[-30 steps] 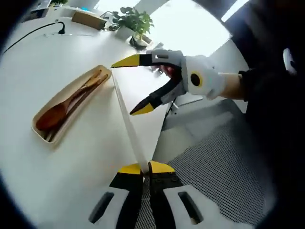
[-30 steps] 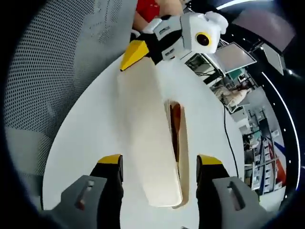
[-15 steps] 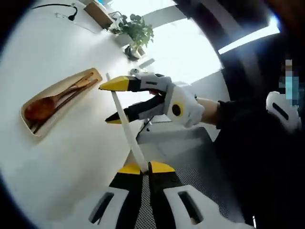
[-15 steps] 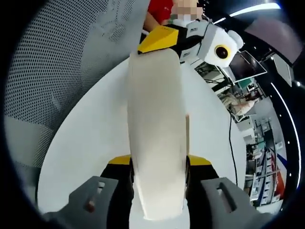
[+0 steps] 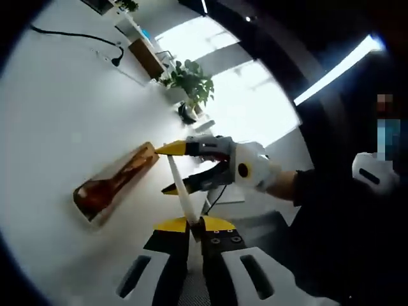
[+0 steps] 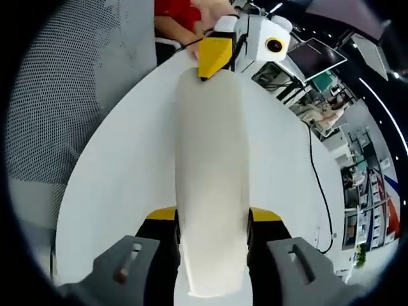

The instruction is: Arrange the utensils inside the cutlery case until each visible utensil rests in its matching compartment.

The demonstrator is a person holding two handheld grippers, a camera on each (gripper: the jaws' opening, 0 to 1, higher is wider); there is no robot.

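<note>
1. Far left in the left gripper view, the cutlery case (image 5: 113,186) lay open on the white table (image 5: 57,127), wooden utensils (image 5: 109,185) already inside — a spoon bowl at the near end, thin sticks beside it. Whether each sat in its own compartment I couldn't tell; too small.
2. Centre, the cream lid (image 5: 179,191) was up off the table, held at both ends. The left gripper (image 5: 193,223) had its jaws closed on the near end.
3. To the right, the right gripper (image 5: 171,169) had its jaws pressed on the lid's sides at the far end.
4. In the right gripper view the lid (image 6: 211,178) ran lengthwise between the right gripper (image 6: 212,215) jaws, which clamped its edges, w/ the left gripper (image 6: 212,60) biting the far end.
5. My read: utensils done, lid not yet on the case — probably just closing left.
</note>
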